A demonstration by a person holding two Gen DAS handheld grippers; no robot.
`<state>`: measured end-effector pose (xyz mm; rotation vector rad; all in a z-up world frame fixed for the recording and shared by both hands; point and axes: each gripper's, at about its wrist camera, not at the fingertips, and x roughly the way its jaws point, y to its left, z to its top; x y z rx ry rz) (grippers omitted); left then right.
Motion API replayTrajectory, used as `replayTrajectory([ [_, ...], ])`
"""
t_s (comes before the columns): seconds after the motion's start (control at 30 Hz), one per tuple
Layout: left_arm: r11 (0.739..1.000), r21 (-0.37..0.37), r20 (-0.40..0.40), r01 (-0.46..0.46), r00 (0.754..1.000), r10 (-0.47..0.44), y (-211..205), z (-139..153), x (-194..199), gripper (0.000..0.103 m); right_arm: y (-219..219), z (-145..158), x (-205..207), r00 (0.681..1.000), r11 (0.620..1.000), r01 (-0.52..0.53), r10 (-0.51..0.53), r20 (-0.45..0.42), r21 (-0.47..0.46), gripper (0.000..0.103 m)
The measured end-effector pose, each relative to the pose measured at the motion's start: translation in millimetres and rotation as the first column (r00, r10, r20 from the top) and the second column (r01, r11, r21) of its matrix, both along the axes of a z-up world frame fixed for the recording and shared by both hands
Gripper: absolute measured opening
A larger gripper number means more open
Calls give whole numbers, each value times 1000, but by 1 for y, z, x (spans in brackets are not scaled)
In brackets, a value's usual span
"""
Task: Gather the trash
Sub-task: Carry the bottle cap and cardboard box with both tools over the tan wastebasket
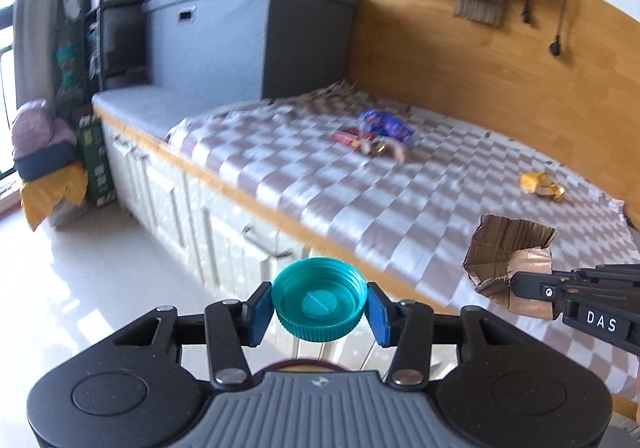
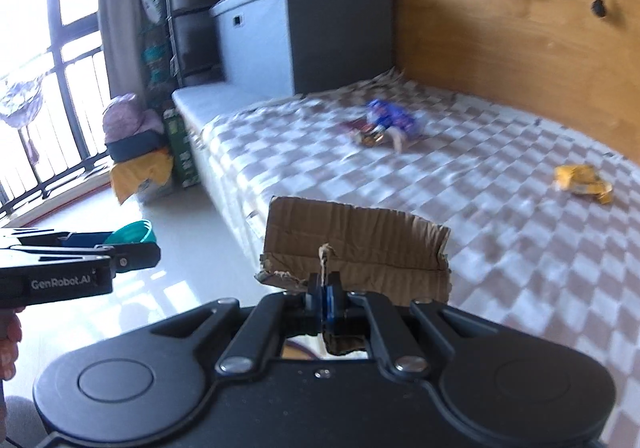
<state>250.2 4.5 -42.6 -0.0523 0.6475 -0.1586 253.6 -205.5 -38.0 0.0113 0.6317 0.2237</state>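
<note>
The left claw (image 1: 319, 306) is gripping a teal plastic screw cap (image 1: 319, 304) between its two blue pads (image 1: 258, 310), one pad pressing on each side of the cap's ribbed rim, with the hollow inside of the cap facing the camera. The cap is hanging over the glossy white floor (image 1: 100, 288), just off the edge of the bed (image 1: 320, 183). In the right wrist view the same claw is showing from the side at the left edge, the cap (image 2: 134, 232) peeking out above its fingers.

The right claw (image 2: 326, 298) is clamped tight on a torn piece of brown corrugated cardboard (image 2: 356, 248), pinching it at its ragged lower edge so that the sheet is standing up in front of the camera. A scrap of it is sticking out behind the pads. The cardboard is being held in the air over the near part of the bed, and in the left wrist view it (image 1: 510, 256) is appearing at the right, next to the right claw's black fingers.

On the bed's checked cover, more trash is lying: a blue wrapper (image 1: 386, 123) bunched together with a red packet (image 1: 348, 136) and some small bits near the middle, and a crumpled yellow wrapper (image 1: 540, 185) well apart from them, nearer the wooden wall panel (image 1: 480, 59). A grey storage box (image 1: 248, 35) is standing at the far end of the bed.
</note>
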Motion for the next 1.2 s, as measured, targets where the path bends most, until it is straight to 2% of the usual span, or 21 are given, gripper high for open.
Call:
replayTrajectory([
  [0.27,998,-4,-112,-62,992,61,28,-49,1,50,44,-47,6,988,994,-105,104,-113,-6,3],
  [0.47,996,-17,-221,-86,972,80,39,-94,8,50,63,-92,14,965,990,-144,139,-222,-8,3],
  [0.7,996,-32,-365,-85,928,68,41,-149,14,50,65,-138,26,934,990,-138,128,-333,-5,3],
  [0.93,997,-38,-490,-69,871,41,43,-200,20,50,65,-178,42,894,993,-118,117,-432,23,3],
  [1.07,995,-53,-543,-85,839,43,46,-220,27,50,67,-198,52,871,993,-103,115,-477,50,3],
  [1.2,995,-57,-575,-82,817,35,44,-236,38,50,70,-217,61,848,993,-87,114,-518,77,3],
])
